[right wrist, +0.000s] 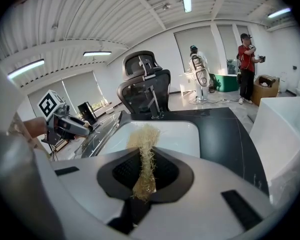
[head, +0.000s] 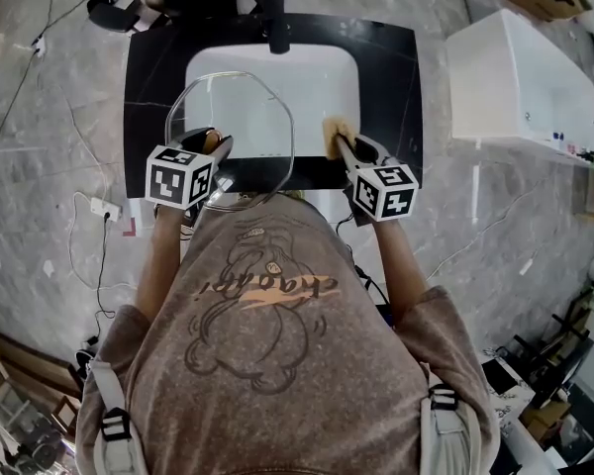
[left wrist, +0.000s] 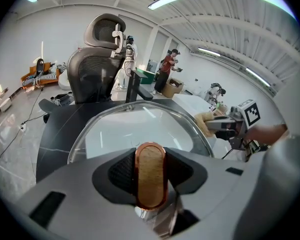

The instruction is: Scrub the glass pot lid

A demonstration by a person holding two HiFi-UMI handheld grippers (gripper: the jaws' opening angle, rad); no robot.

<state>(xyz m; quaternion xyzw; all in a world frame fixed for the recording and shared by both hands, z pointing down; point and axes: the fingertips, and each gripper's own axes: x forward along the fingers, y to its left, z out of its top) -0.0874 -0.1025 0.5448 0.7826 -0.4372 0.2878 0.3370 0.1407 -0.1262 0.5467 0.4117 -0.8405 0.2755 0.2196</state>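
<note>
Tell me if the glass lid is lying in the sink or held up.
Held up: the left gripper is shut on the lid's wooden knob, its rim overhanging the sink's front edge.

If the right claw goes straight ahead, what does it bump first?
Probably the white sink basin; the right claw and its scrubber aim into it. The glass lid sits off to the left. Depth is unclear.

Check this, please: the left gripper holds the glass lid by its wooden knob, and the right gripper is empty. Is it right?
No. The right gripper is not empty: the right gripper view shows its jaws shut on a fibrous scrubber. The rest is right.
</note>
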